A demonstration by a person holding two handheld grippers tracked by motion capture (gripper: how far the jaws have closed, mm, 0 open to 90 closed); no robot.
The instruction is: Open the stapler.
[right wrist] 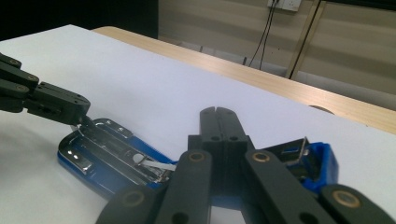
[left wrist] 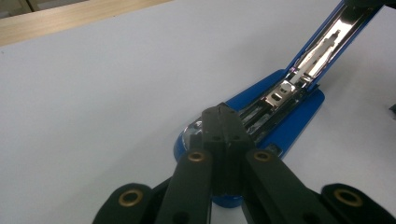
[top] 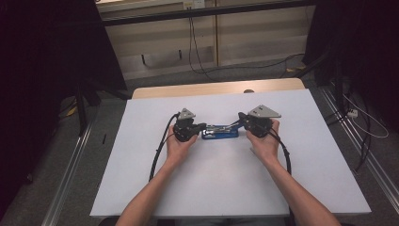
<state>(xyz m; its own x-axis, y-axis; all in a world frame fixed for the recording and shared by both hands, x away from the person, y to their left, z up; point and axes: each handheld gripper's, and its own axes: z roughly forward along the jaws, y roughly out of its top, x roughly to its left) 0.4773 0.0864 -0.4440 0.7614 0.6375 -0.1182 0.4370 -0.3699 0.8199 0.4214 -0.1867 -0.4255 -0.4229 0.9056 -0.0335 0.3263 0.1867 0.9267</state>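
A blue stapler [top: 219, 132] lies swung open in the middle of the white table [top: 211, 188]. Its base [right wrist: 100, 156] with the metal channel rests flat, and its top arm [left wrist: 327, 44] is raised. My left gripper [top: 203, 126] is shut, and its closed tips [left wrist: 223, 116] press down on the front end of the base [left wrist: 285, 126]. My right gripper [top: 236, 123] is also shut with nothing between its jaws; in the right gripper view the right gripper [right wrist: 217, 114] lies across the stapler beside the blue lid [right wrist: 320, 161]. The left gripper [right wrist: 51, 102] shows there touching the base's far end.
The table's far edge is a wooden strip [top: 216, 88]. Beyond it are a wall panel and hanging cables [top: 193, 42]. Dark curtains [top: 42, 70] flank both sides. The grippers' cables [top: 157, 153] trail back along the forearms.
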